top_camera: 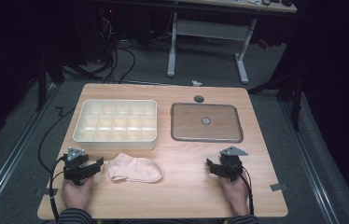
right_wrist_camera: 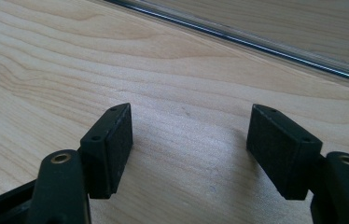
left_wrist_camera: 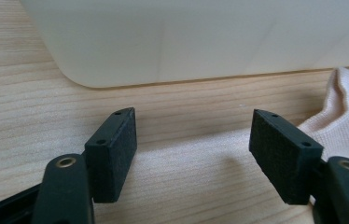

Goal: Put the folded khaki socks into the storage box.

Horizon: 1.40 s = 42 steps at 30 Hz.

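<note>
A pale pink sock (top_camera: pixel 134 170) lies flat on the wooden table (top_camera: pixel 186 191), in front of a cream compartment tray (top_camera: pixel 115 122). My left gripper (top_camera: pixel 99 164) rests on the table just left of the sock, open, with bare wood between its pads. In the left gripper view the sock (left_wrist_camera: pixel 345 126) lies behind the right pad and the tray wall (left_wrist_camera: pixel 200 42) stands ahead. My right gripper (top_camera: pixel 210 165) sits open at the front right, nothing between its jaws. The right gripper view has the clear lid's edge (right_wrist_camera: pixel 256 44) ahead.
A clear flat lid (top_camera: pixel 206 122) with a round knob lies right of the tray. A small dark disc (top_camera: pixel 199 98) sits near the table's far edge. Cables trail off the table's left side. A white-legged desk stands beyond.
</note>
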Each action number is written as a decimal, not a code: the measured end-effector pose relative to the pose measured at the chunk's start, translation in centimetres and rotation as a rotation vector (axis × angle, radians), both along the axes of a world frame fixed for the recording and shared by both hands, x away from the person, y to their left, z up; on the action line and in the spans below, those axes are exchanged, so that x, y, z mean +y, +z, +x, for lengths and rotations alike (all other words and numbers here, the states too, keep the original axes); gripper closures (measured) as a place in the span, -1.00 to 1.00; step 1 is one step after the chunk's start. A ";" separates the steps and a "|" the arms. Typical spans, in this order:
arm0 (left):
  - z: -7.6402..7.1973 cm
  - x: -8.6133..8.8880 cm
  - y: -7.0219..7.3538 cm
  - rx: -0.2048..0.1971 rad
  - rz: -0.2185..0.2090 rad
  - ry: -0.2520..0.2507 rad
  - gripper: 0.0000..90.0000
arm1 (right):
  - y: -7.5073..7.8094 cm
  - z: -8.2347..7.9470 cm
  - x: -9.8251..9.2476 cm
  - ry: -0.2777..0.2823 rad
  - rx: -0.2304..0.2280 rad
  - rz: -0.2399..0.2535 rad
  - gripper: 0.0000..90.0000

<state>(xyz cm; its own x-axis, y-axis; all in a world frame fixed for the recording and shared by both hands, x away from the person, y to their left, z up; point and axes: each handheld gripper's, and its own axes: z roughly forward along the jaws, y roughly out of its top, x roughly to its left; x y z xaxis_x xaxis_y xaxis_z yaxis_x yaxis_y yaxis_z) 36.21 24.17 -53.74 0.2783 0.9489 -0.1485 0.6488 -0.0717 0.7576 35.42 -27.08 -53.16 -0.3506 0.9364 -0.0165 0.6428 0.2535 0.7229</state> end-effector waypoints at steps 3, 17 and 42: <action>0.0 0.0 0.0 0.001 -0.001 -0.001 -0.28 | 0.0 0.1 -0.1 -0.005 0.000 0.009 -0.26; 0.0 -0.1 0.0 -0.001 0.015 0.007 -0.20 | 0.0 0.3 0.2 -0.028 -0.001 0.007 -0.25; -0.4 -0.6 0.2 0.002 0.038 -0.033 -0.37 | 0.1 -0.5 0.0 -0.054 -0.002 0.085 0.15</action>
<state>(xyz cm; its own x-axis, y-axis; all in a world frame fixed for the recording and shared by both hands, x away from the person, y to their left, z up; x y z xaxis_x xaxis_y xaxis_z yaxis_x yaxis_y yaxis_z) 35.76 23.56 -53.54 0.3096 0.9441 -0.1131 0.6472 -0.1221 0.7525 34.87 -27.12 -53.04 -0.2996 0.9520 0.0629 0.6527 0.1565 0.7413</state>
